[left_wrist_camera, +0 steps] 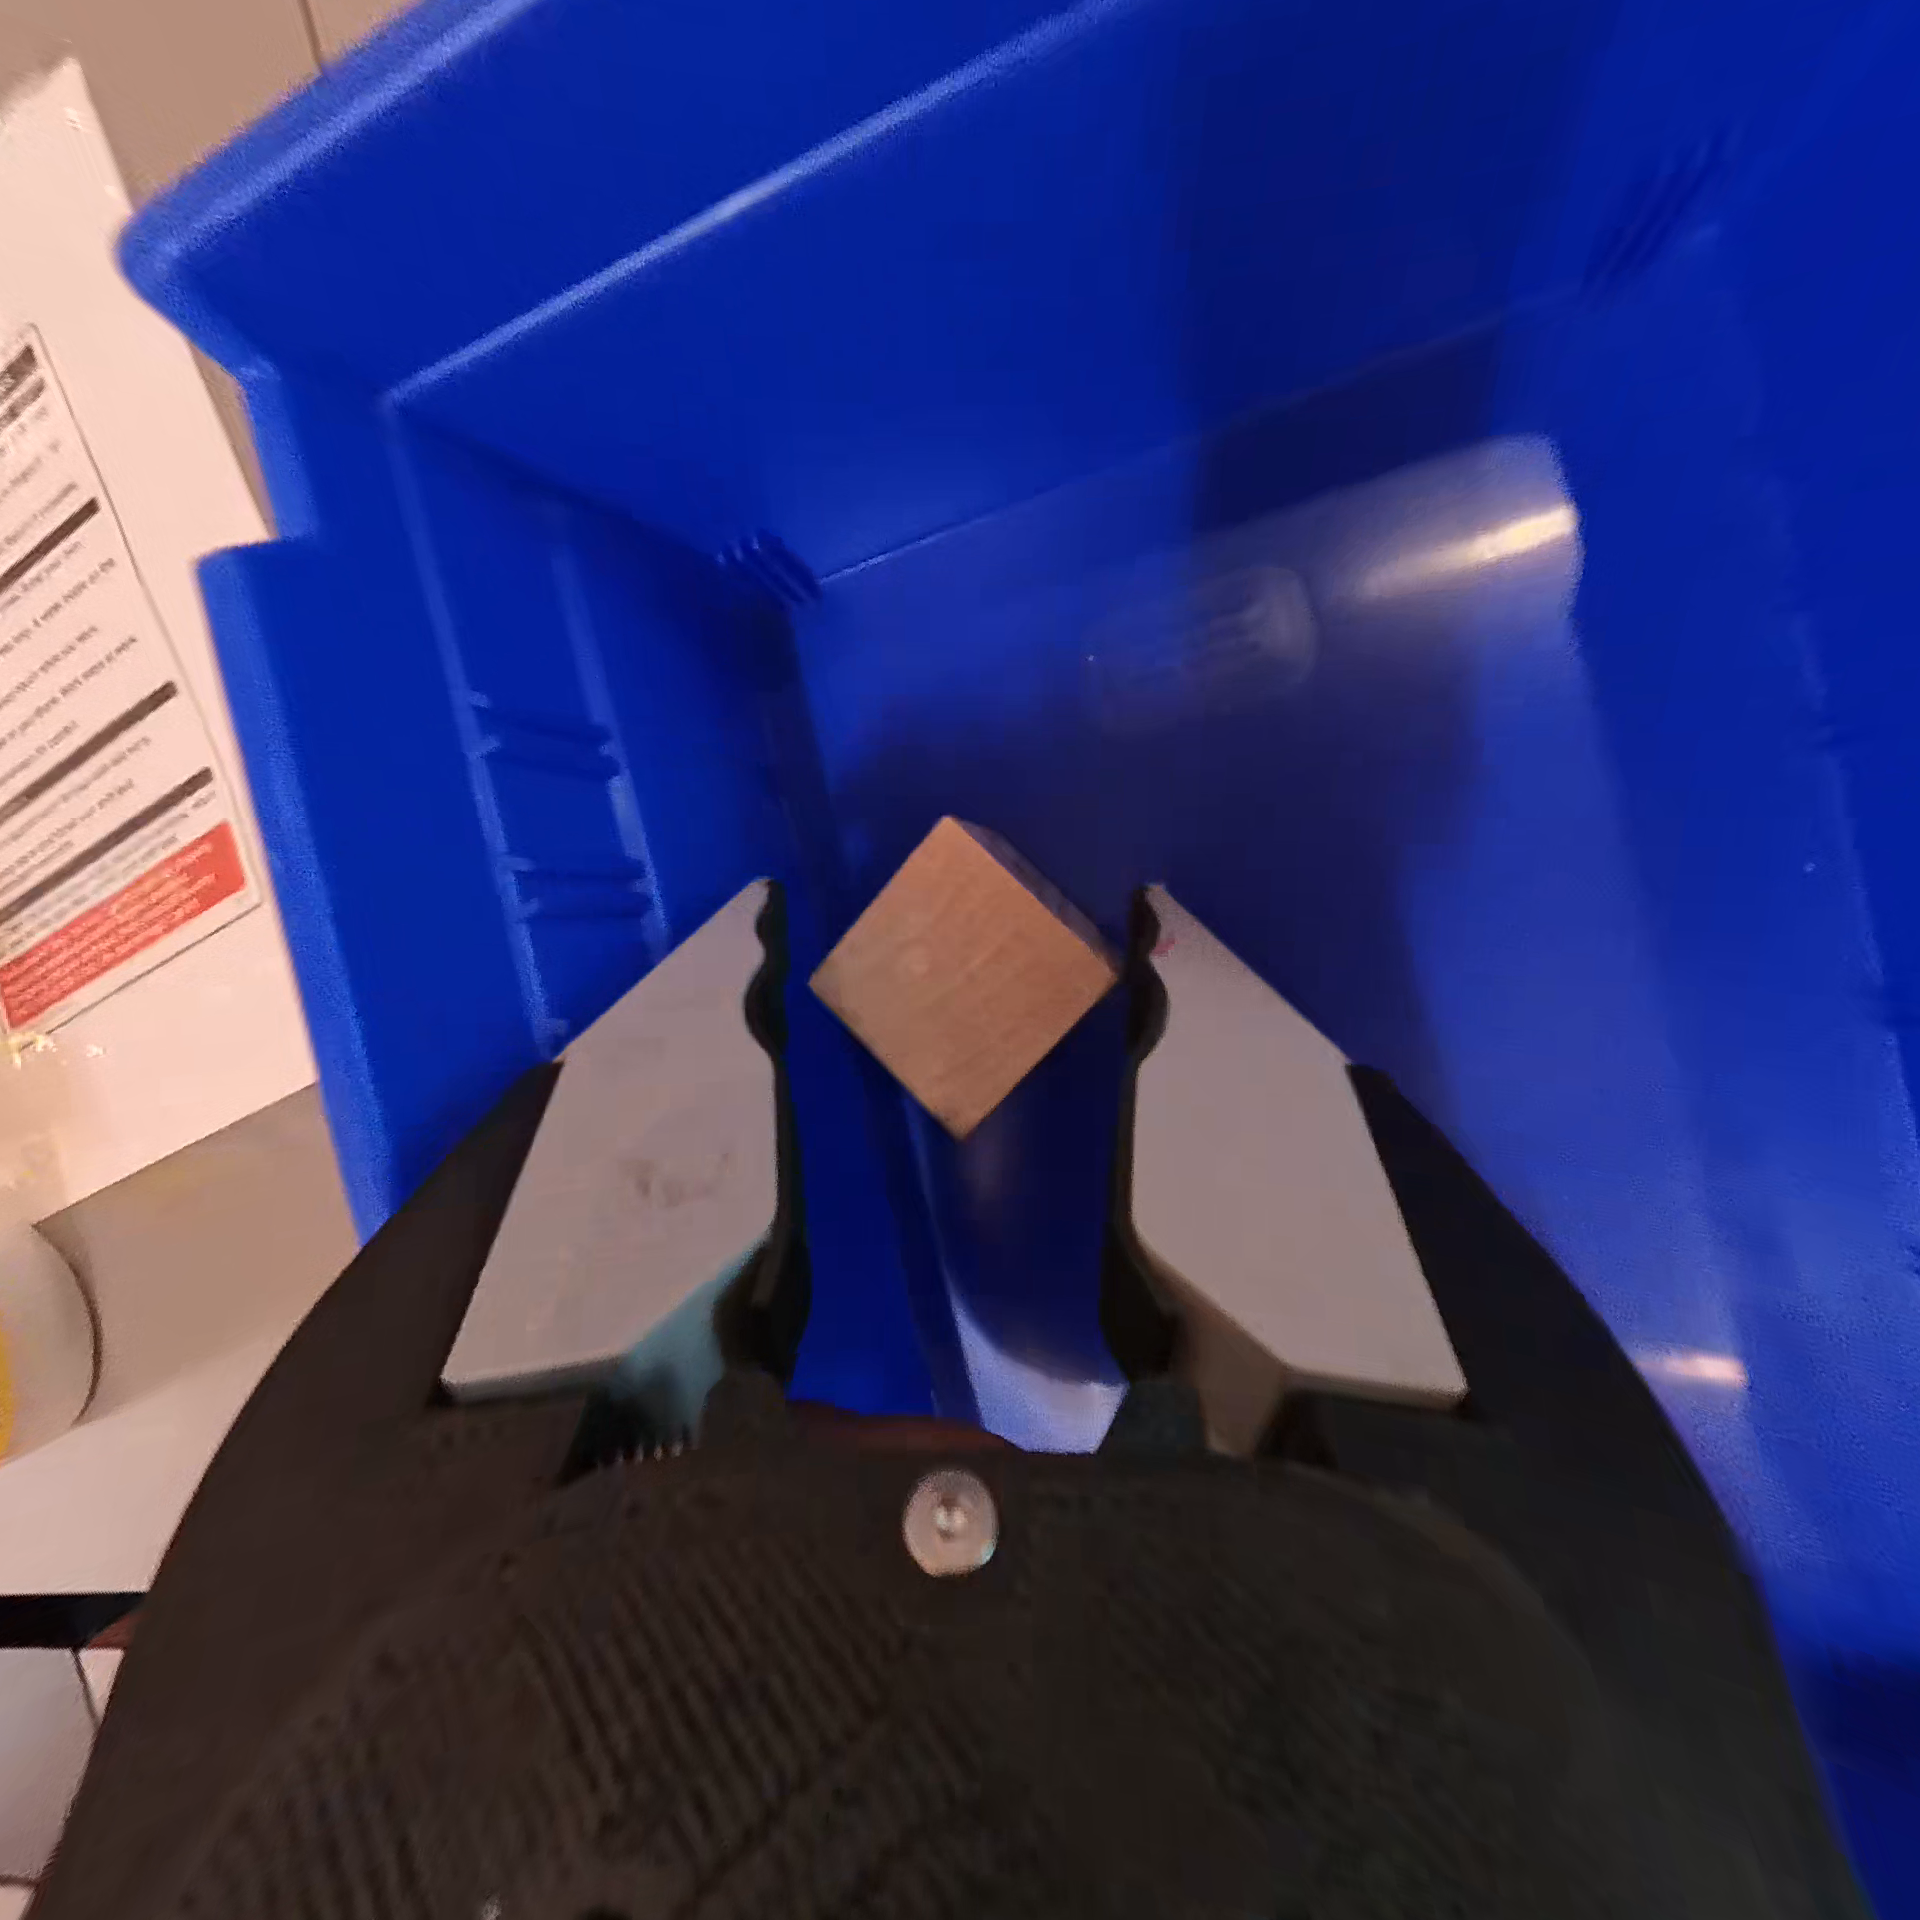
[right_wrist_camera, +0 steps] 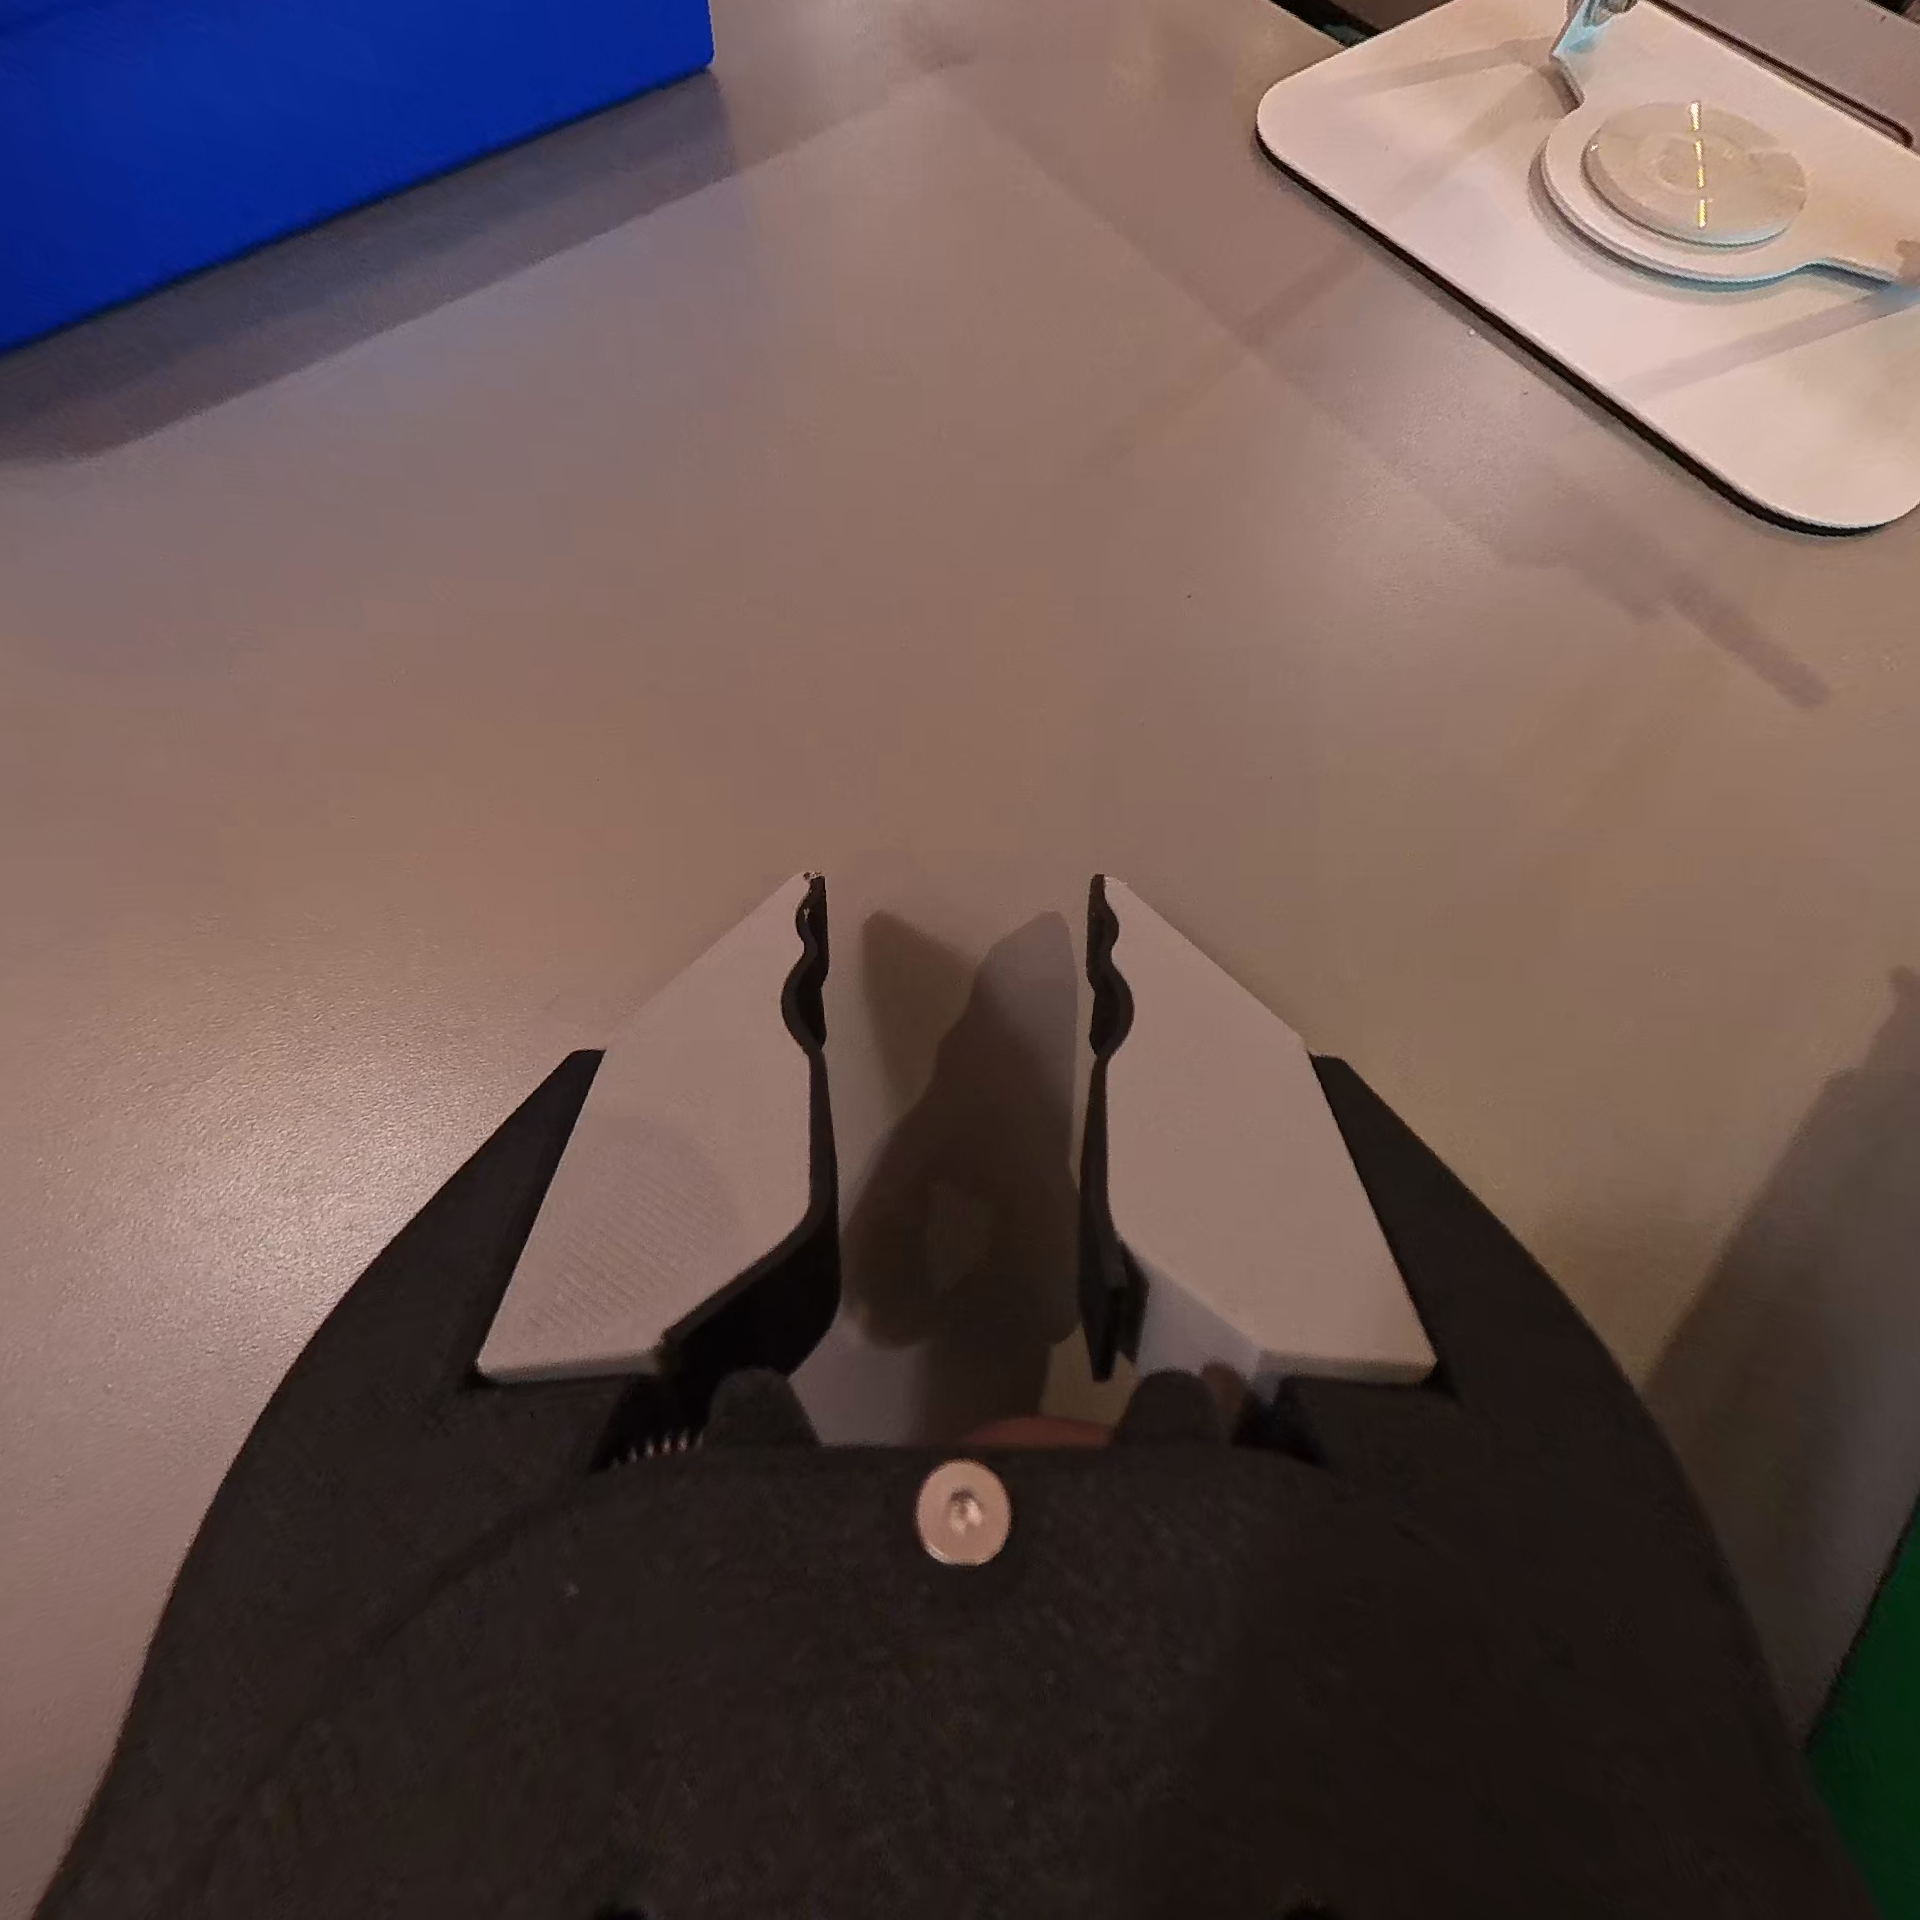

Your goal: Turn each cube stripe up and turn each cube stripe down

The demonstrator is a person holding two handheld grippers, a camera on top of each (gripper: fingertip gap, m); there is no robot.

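Note:
A plain wooden cube (left_wrist_camera: 961,977) sits corner-on inside a blue plastic bin (left_wrist_camera: 1039,364), near the bin's left inner corner. No stripe shows on the faces I can see. My left gripper (left_wrist_camera: 956,888) is open with its fingers on either side of the cube. The cube's right corner is at or near the right finger (left_wrist_camera: 1226,1039), and a gap shows on the left side. The picture is motion-blurred. My right gripper (right_wrist_camera: 956,883) is open and empty, low over the grey table (right_wrist_camera: 935,520).
A white box with a printed label (left_wrist_camera: 104,675) stands left of the bin. In the right wrist view the blue bin (right_wrist_camera: 312,135) is at the far left and a white base plate with a round disc (right_wrist_camera: 1558,260) at the far right. A green object (right_wrist_camera: 1870,1714) is at the right edge.

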